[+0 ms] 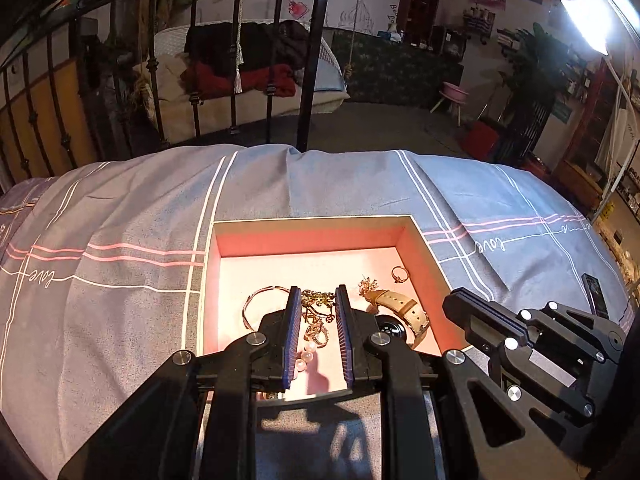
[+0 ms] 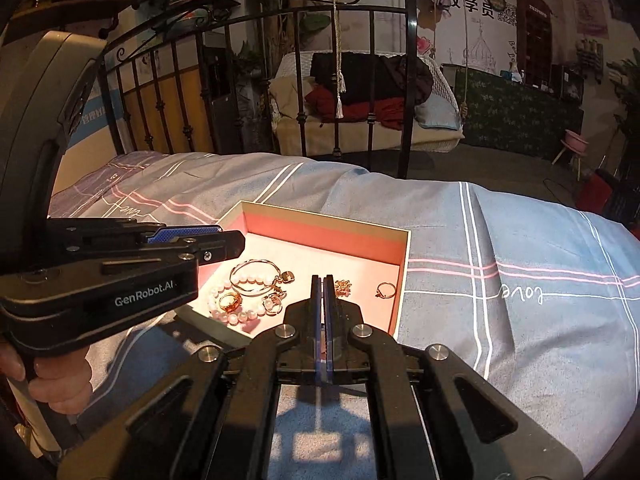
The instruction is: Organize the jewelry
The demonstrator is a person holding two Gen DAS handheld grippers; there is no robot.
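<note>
Both claws hung empty over the box's near edge: the left gripper [image 1: 318,336] parted only a little around nothing, the right gripper [image 2: 323,320] pressed fully together. Ahead and below, inside the pink box [image 1: 312,236], lay the jewelry, the chain tangle [image 1: 318,308] nearest the left, with the bangle [image 1: 256,304] and watch [image 1: 400,308] flanking it. Nothing blocked the way.

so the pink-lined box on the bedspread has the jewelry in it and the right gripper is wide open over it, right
Not quite. The right gripper is shut, its two blue pads pressed together with nothing between them, as the right wrist view shows. The rest holds: the pink-lined box sits on the bedspread with the jewelry inside.
</note>
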